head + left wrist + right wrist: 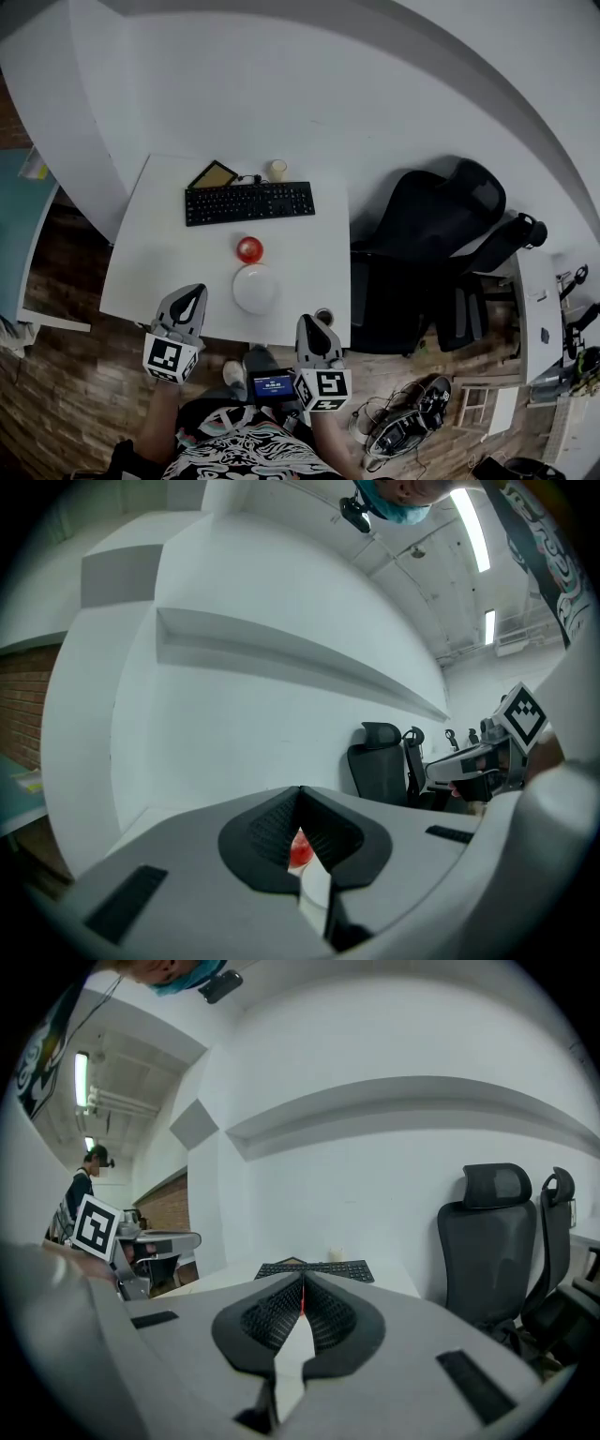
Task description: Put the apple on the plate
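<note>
- White bench (150, 244) by the wall carries a keyboard (248, 202), a red apple (249, 248) and a white plate (255, 289).
- Apple sits just beyond the plate, not on it.
- Left claw (194, 295) and right claw (309, 325) are both closed, empty.
- Apple lies ahead between them; the left looks nearer.

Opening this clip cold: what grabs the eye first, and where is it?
The red apple stands out on the white table, between the white plate and the black keyboard. The left gripper and right gripper hover shut and empty at the table's near edge.
</note>
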